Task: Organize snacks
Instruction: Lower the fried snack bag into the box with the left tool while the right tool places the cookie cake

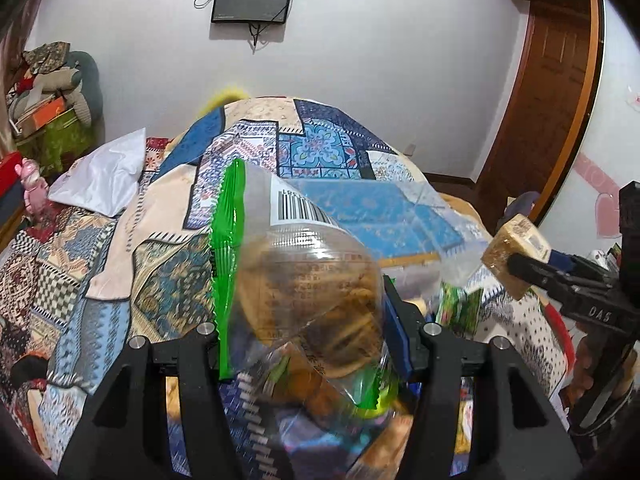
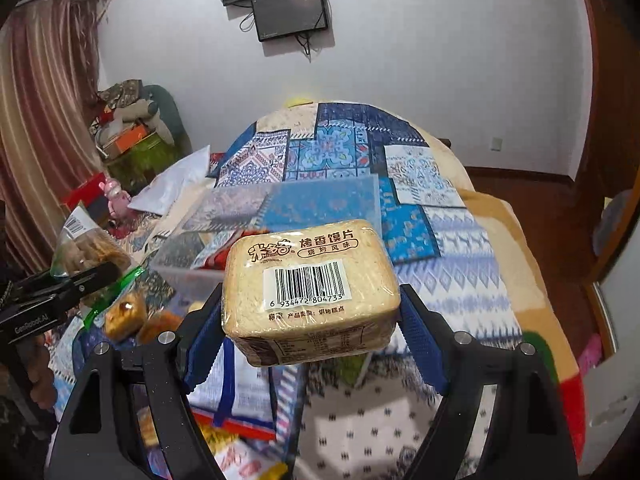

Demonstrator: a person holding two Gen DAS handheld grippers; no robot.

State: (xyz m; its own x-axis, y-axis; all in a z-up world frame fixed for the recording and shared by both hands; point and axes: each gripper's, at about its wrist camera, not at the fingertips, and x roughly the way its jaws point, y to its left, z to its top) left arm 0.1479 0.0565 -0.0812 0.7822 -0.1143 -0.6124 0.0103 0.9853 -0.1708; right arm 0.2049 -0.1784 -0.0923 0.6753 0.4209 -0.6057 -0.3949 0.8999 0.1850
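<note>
1. Two packs aloft, one per gripper, both above the bed; neither set down yet.
2. Left gripper: pinching a clear bag of brown biscuits with a green edge; bag stands upright between the fingers, crinkly and slack, so likely to swing; move it slowly.
3. Right gripper: pinching a bread pack, barcode up, across its short sides; pack is firm but wrapped slick; keep the squeeze even and level.
4. Clear bin: on the bed ahead, near the left gripper; probable destination; lid or opening cannot be told.
5. Loose snacks: lying near the bin; lower each pack clear of them, one gripper at a time, and release only once it rests.
</note>
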